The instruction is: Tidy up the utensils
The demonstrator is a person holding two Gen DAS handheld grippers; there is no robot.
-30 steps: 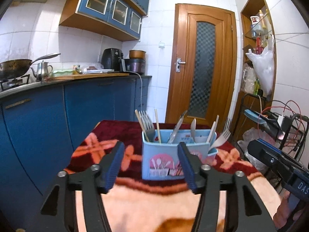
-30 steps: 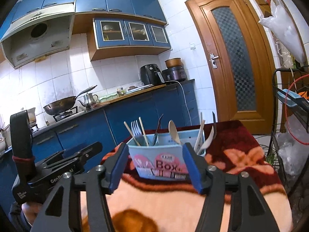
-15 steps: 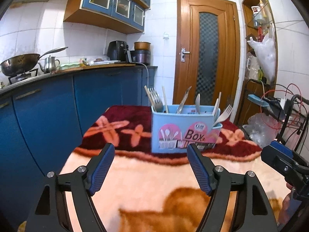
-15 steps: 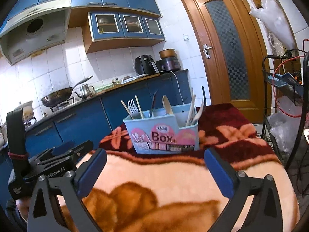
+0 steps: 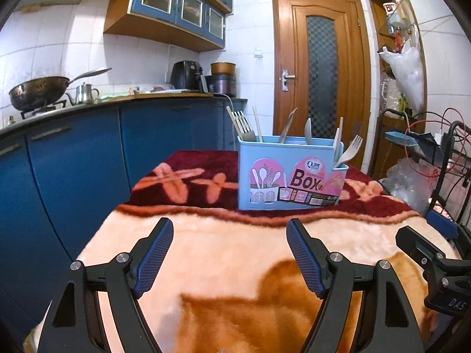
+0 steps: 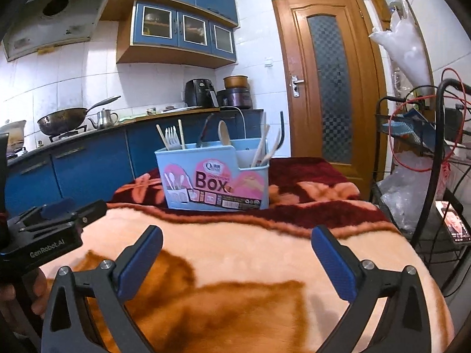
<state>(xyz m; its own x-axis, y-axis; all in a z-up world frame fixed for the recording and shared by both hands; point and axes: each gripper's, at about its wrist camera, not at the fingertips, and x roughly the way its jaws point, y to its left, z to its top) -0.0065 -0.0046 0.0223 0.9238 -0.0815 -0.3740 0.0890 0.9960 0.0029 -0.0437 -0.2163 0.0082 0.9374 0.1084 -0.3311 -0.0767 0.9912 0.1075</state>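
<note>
A light-blue utensil box (image 5: 290, 173), holding upright forks, spoons and chopsticks, stands on the dark-red far part of a plush blanket (image 5: 235, 253). It lies ahead of both grippers and well apart, its long side facing them; the left gripper (image 5: 229, 253) and right gripper (image 6: 235, 259) are both wide open and empty, neither clearly nearer. Around are blue kitchen cabinets (image 5: 73, 161) and a wooden door (image 5: 321, 73).

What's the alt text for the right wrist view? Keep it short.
The right gripper hangs open and empty over a peach and maroon blanket, facing a light blue utensil box that holds a fork, a wooden spoon and chopsticks. The left gripper shows at the left edge; blue kitchen cabinets and a wooden door stand behind.
</note>
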